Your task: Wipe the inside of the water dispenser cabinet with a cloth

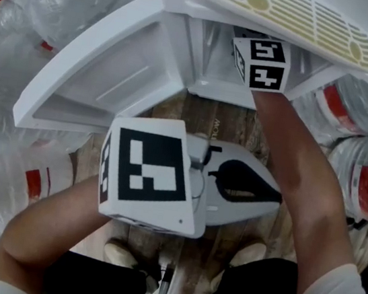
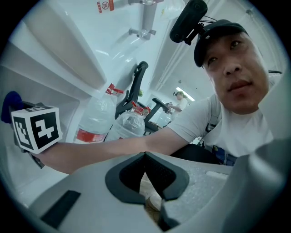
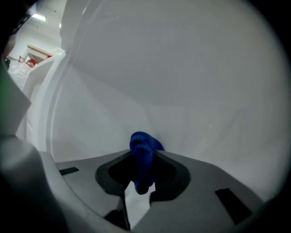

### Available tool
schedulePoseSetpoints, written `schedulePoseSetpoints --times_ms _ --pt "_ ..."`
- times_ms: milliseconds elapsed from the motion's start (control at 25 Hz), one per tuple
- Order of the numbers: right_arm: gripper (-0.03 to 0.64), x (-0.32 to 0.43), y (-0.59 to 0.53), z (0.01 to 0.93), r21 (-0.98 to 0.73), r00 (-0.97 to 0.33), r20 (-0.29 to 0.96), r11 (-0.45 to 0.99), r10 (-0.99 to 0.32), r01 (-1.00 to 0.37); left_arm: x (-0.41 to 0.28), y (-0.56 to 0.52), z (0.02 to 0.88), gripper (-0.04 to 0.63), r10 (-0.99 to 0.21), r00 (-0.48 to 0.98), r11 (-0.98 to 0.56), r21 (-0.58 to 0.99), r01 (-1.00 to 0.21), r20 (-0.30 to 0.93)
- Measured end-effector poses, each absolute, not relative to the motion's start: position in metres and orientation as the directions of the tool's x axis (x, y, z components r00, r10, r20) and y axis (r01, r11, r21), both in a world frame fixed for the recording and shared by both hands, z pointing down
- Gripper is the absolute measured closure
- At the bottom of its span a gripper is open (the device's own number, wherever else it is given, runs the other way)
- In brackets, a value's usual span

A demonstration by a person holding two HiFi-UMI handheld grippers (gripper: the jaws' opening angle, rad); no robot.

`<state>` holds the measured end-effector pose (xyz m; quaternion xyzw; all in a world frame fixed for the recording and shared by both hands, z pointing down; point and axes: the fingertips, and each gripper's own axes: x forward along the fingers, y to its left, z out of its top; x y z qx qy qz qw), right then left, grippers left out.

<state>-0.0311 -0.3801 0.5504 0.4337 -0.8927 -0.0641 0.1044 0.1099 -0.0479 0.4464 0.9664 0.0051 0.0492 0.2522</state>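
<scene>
— Where's the cloth [image 3: 142,146]?
— Inside the cabinet [image 1: 211,72], close to its white back wall, pinched between the jaws of the right gripper [image 3: 142,159].
— And the left gripper [image 2: 145,155]?
— Outside the cabinet, near its open door [image 1: 107,64], jaws pressed together on nothing.

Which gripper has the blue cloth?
The right gripper, inside the white cabinet: a blue cloth is pinched in its jaws. The left gripper is shut on nothing.
</scene>
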Motion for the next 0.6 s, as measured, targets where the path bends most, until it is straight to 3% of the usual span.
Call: schedulePoseSetpoints --times_ms 240,600 --pt "0.534 -0.039 -0.382 0.586 0.209 -0.603 0.200 0.635 -0.773 -0.744 0.109 -0.046 0.446 0.594 0.022 0.996 -0.867 0.498 -0.026 0.092" --pt "0.534 -0.027 -0.376 0.658 0.190 -0.567 0.405 0.673 -0.717 -0.715 0.114 -0.041 0.443 0.594 0.035 0.996 -0.866 0.501 -0.012 0.084"
